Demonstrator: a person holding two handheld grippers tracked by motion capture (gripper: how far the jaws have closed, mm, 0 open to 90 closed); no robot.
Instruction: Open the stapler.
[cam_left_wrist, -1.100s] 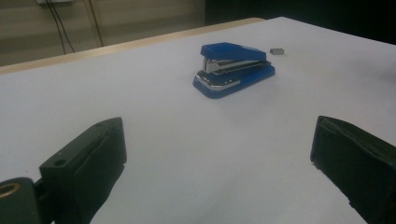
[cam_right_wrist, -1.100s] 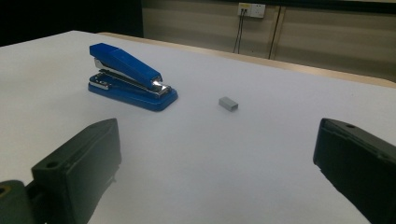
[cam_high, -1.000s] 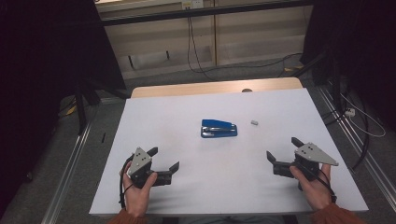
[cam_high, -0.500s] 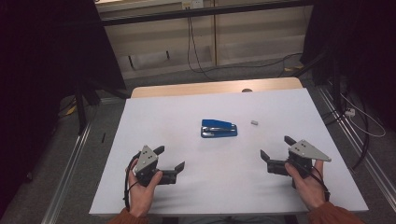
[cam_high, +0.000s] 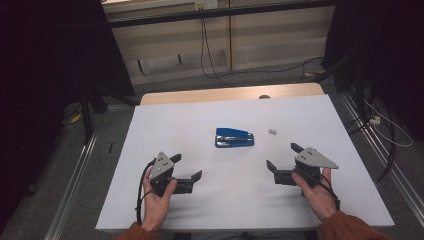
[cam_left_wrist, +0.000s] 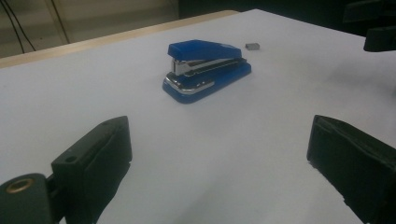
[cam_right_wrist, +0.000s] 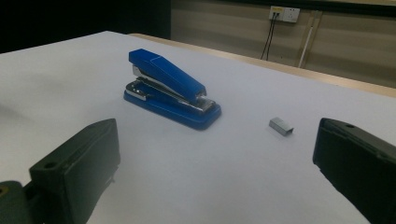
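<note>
Stapler (cam_high: 234, 137), blue with a metal strip along its side, lies flat near the middle of the white table (cam_high: 200, 210). Just beside it, toward the right, sits a small grey block of staples (cam_high: 272, 131), apart from it. Nothing lies between the stapler and either tool. The left gripper (cam_high: 187, 172) and the right gripper (cam_high: 281, 157) both rest near the table's front edge, well apart from the stapler, each with jaws spread wide and empty.

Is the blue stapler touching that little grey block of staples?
No, the blue stapler sits apart from the small grey staple block, with bare white table between them.
</note>
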